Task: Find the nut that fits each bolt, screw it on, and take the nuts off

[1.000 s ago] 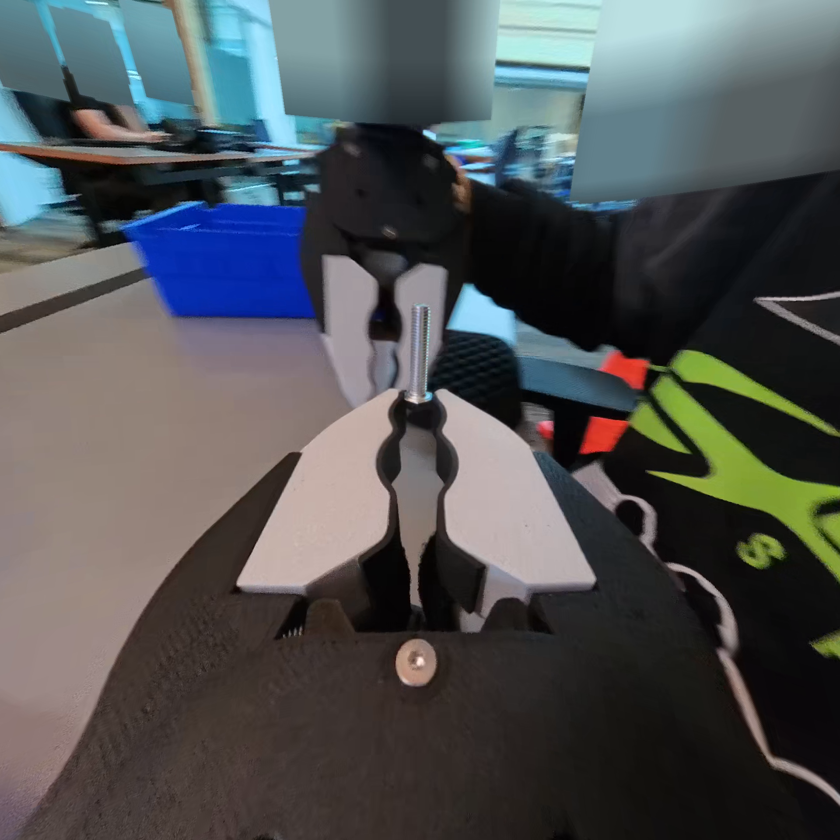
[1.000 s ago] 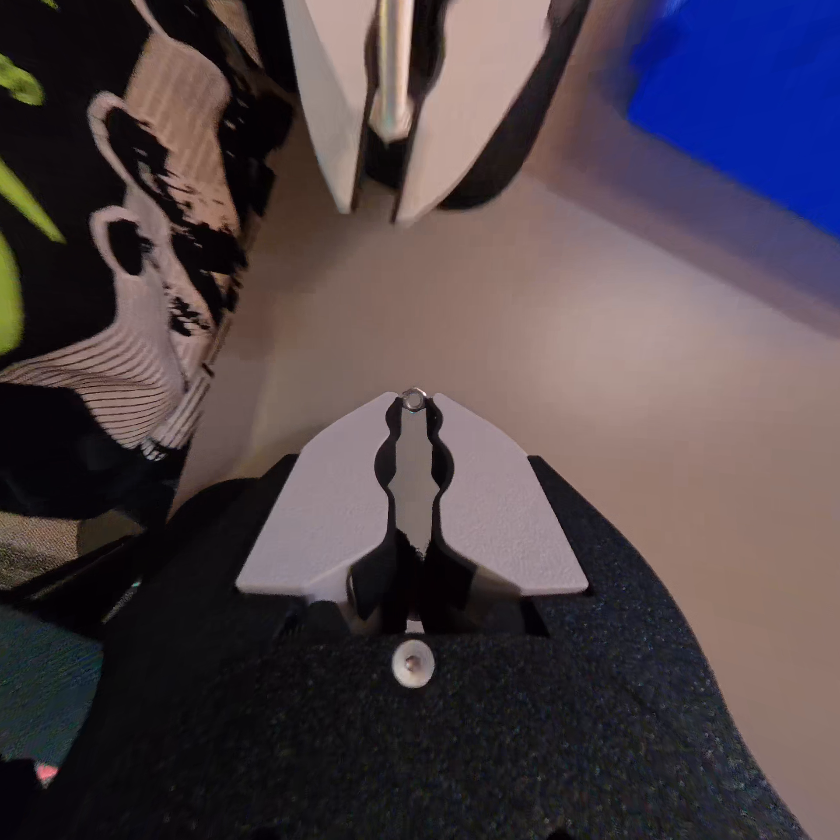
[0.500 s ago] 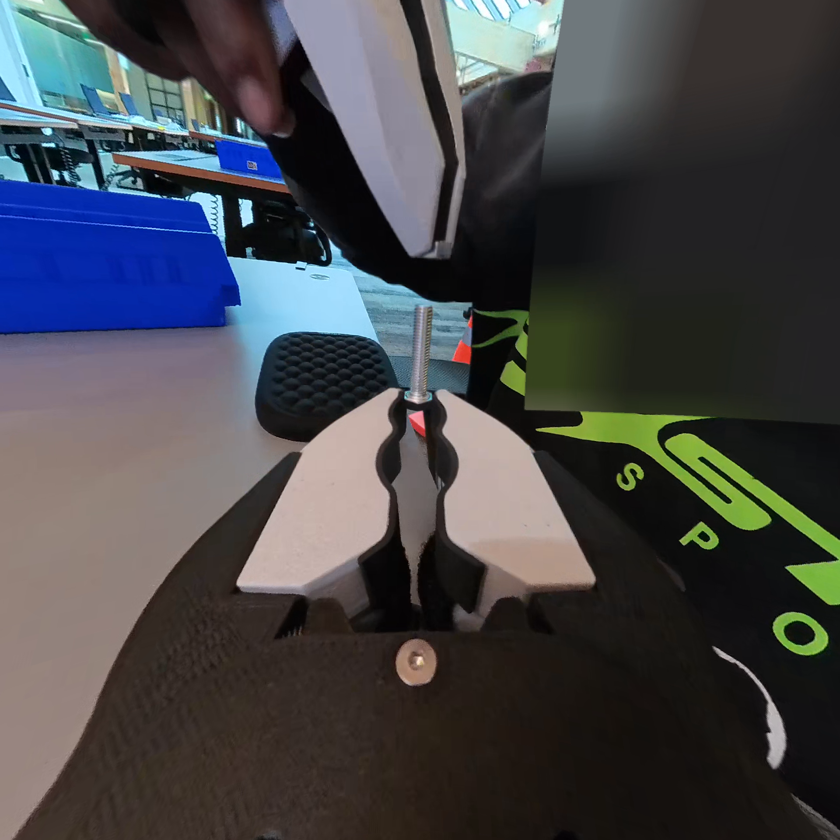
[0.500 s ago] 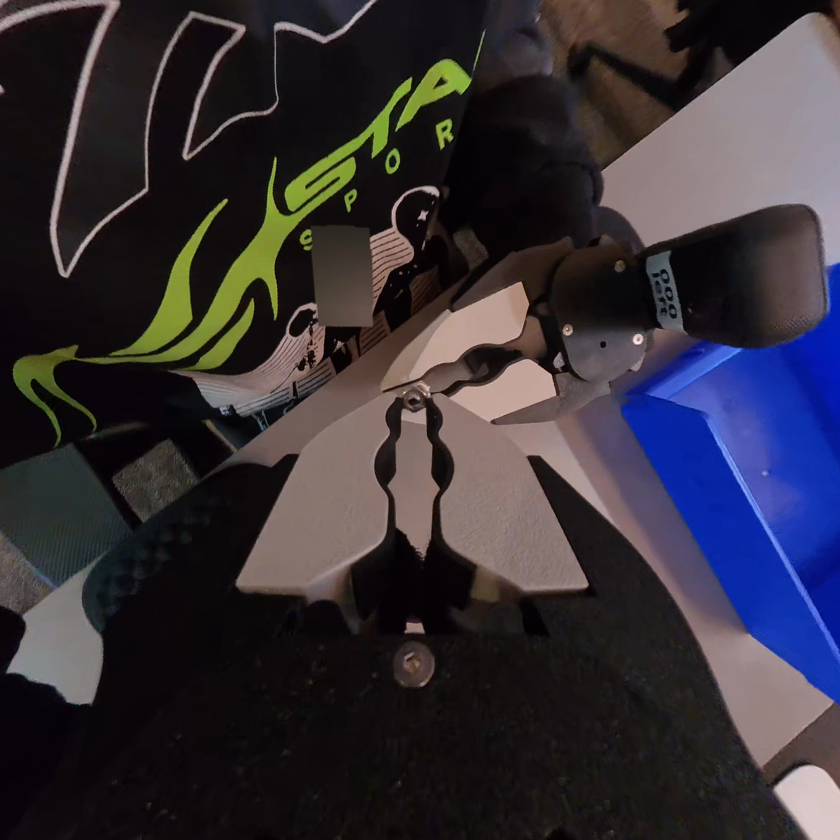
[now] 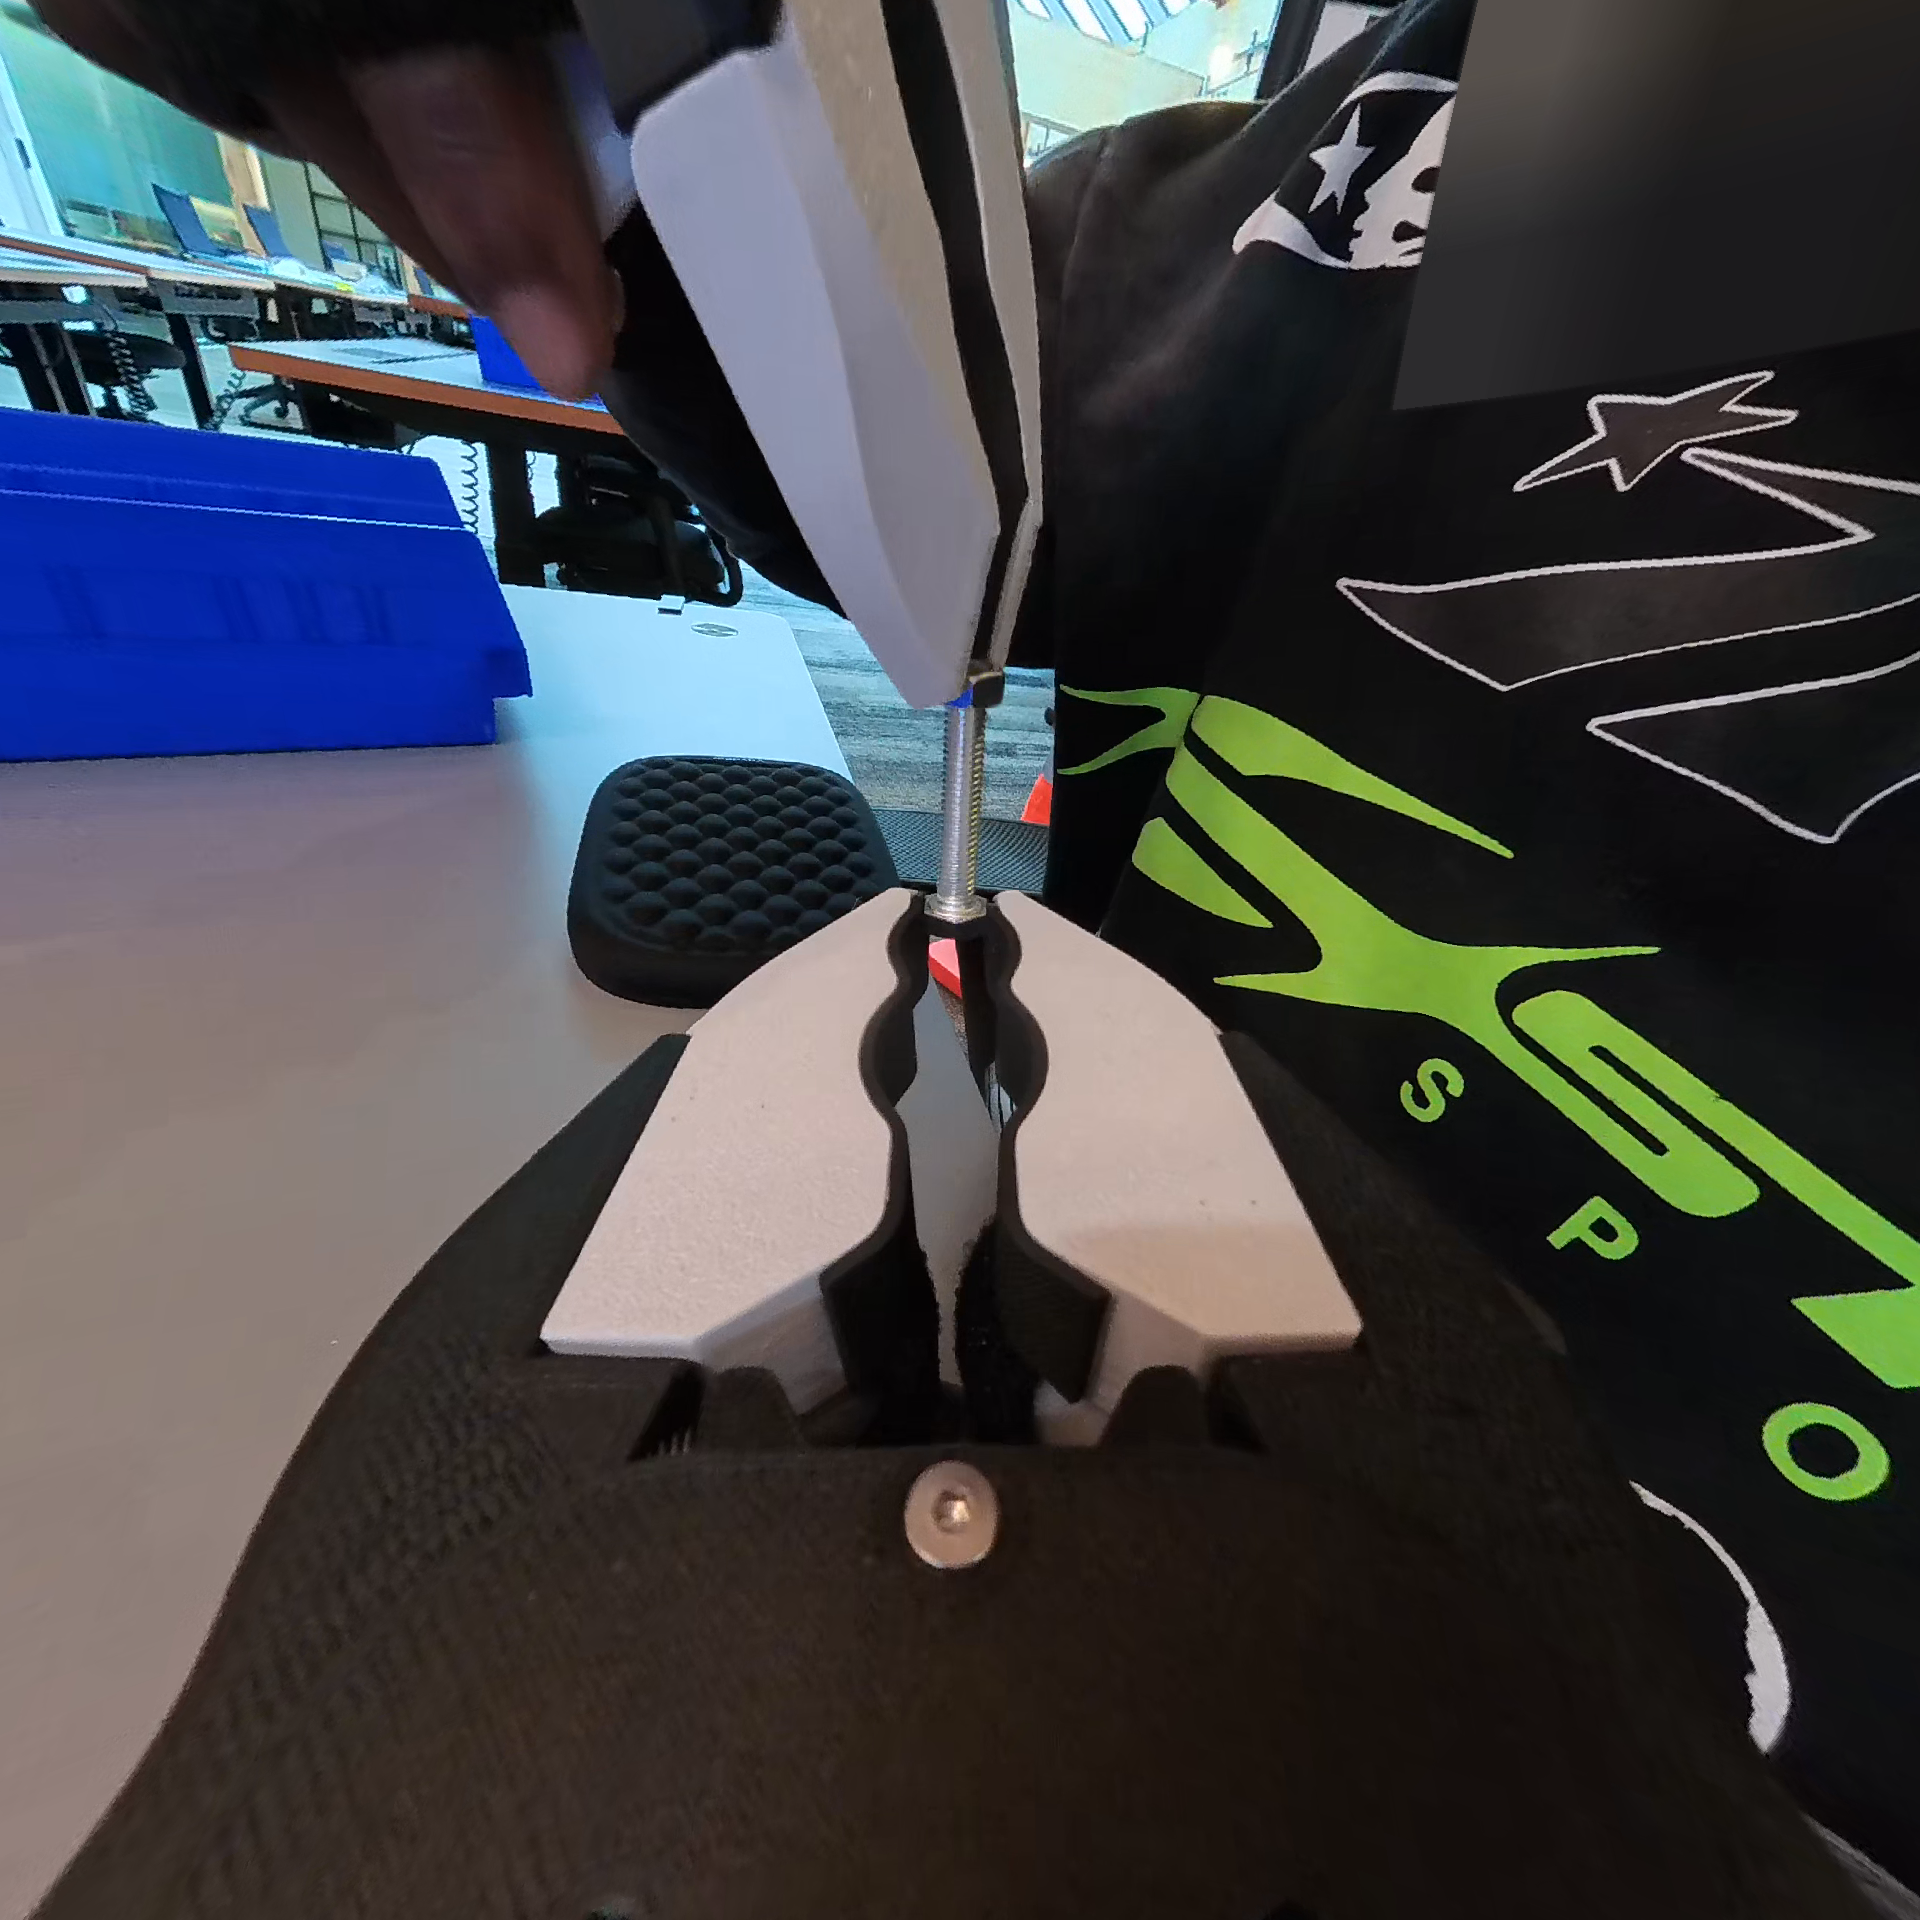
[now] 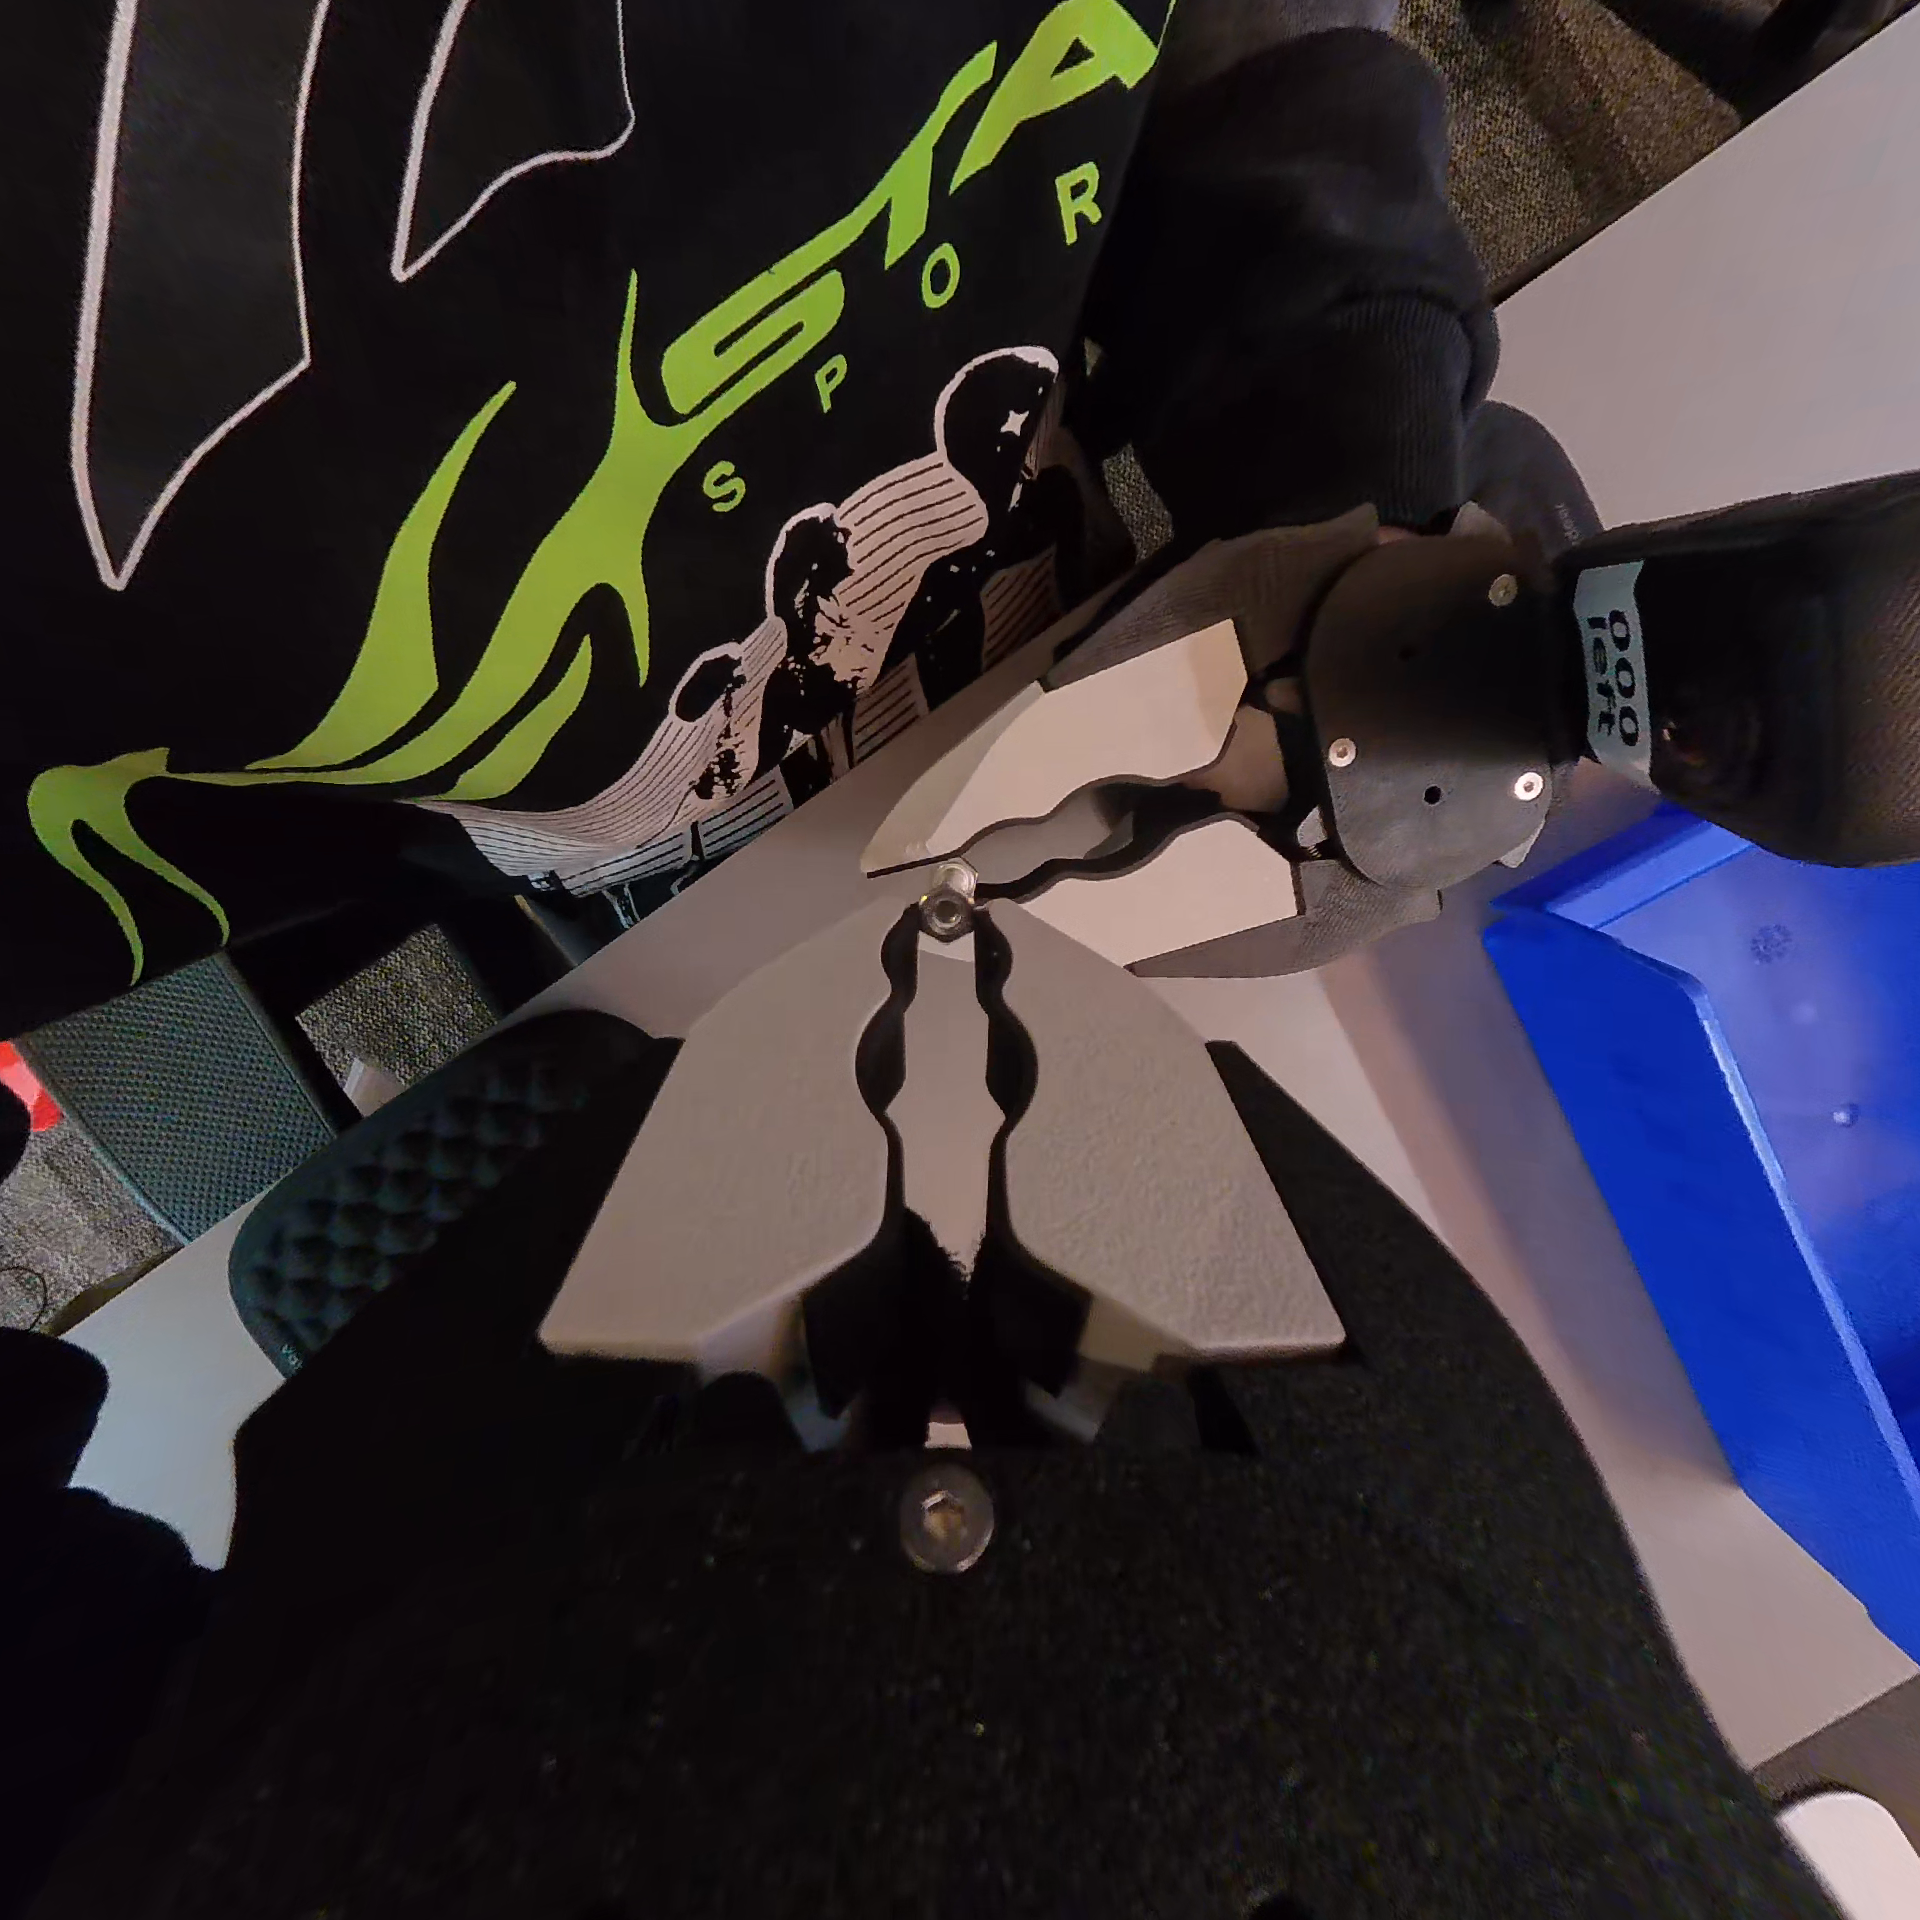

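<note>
right now the left gripper (image 5: 958,914) pinches the bolt (image 5: 962,800) upright by its head, and the right gripper (image 6: 943,920), clamped on the nut (image 6: 943,912), sits at the bolt's tip, roughly in line with its axis.

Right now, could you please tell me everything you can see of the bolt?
The bolt is slim, silvery metal with a long threaded shank. It stands upright, clear of the table, its head end clamped between the tips of the left tool. At its top, the right tool holds a small nut on its tip; thread engagement cannot be judged. From the right wrist view it shows only end-on, behind the nut.
</note>
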Demonstrator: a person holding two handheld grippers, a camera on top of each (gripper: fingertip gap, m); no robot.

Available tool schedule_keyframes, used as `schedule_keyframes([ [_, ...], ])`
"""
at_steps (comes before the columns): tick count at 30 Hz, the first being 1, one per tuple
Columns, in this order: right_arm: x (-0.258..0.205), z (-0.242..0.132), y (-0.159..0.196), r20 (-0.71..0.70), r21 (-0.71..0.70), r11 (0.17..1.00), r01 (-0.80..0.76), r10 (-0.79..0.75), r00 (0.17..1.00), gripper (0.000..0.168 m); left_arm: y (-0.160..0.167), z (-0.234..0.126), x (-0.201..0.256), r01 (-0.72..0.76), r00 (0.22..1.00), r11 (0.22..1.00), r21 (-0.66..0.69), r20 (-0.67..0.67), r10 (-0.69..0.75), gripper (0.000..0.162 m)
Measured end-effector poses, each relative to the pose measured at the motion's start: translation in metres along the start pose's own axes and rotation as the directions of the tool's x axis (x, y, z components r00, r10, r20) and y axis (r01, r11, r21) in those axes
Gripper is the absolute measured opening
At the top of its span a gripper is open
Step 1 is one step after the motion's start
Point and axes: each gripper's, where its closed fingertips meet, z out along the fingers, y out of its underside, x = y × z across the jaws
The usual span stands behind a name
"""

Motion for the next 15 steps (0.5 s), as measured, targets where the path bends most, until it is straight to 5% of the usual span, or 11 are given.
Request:
schedule_keyframes([
  [15, 0.008, -0.001, 0.009, -0.068, 0.027, 0.995, -0.100, 0.102, 0.992, 0.010, -0.002, -0.002, -0.011, 0.011, 0.996, 1.000, 0.019, 0.089, -0.013, 0.010],
])
